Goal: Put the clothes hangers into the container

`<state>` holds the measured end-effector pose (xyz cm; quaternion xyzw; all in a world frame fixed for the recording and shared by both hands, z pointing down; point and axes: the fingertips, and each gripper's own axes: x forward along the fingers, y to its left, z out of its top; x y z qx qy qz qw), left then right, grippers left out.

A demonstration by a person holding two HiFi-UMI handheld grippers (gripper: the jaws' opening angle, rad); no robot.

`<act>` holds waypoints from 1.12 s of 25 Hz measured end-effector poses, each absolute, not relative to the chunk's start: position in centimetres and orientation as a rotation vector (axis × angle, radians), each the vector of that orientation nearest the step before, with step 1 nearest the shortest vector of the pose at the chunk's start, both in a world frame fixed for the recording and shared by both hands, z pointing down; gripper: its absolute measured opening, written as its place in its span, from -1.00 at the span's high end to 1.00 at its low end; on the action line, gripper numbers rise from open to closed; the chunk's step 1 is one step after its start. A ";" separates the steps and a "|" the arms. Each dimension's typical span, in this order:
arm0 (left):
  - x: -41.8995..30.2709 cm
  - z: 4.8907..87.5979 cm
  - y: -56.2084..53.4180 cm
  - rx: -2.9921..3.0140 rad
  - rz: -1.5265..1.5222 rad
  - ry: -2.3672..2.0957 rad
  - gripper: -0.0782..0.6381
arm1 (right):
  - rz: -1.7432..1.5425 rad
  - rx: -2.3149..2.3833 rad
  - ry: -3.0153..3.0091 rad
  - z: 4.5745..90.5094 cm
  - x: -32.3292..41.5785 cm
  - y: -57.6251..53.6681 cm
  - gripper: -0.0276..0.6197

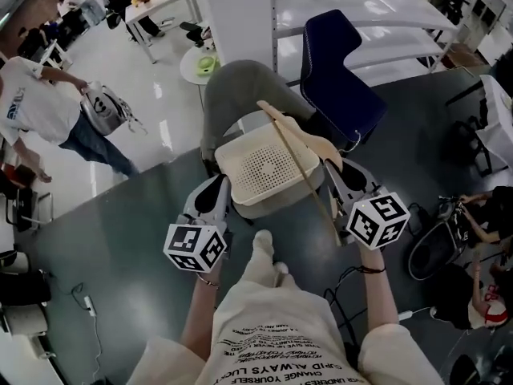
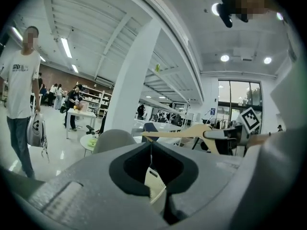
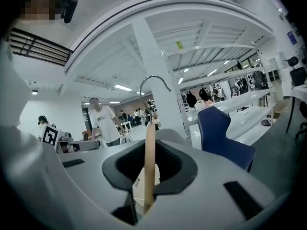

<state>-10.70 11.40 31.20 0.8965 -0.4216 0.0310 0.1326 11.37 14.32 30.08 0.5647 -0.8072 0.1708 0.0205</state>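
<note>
A cream perforated container [image 1: 260,171] sits in front of me, its near edge between the two grippers. My left gripper [image 1: 215,191] is at the container's left rim, and in the left gripper view its jaws [image 2: 154,186] are shut on a cream edge of the container [image 2: 152,178]. A wooden clothes hanger [image 1: 303,163] lies slanted over the container's right side. My right gripper [image 1: 333,176] is shut on it. In the right gripper view the hanger's wooden bar [image 3: 149,162] stands upright between the jaws, its metal hook [image 3: 153,81] on top. The left gripper view shows the hanger [image 2: 192,132] at right.
A grey rounded chair [image 1: 240,91] stands just behind the container, with a dark blue chair [image 1: 341,70] to its right. White shelving [image 1: 385,6] runs along the back. A person in a white shirt [image 1: 40,103] stands at far left. Cables [image 1: 88,303] lie on the dark floor.
</note>
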 end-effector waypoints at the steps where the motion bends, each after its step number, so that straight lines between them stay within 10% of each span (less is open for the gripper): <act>1: -10.7 31.8 10.7 2.581 0.092 -1.226 0.71 | 0.543 1.717 -2.506 30.7 11.3 13.4 0.74; 28: -8.1 51.3 -3.2 2.112 0.300 -1.119 0.71 | 0.981 0.855 -2.399 49.6 7.4 -3.6 0.74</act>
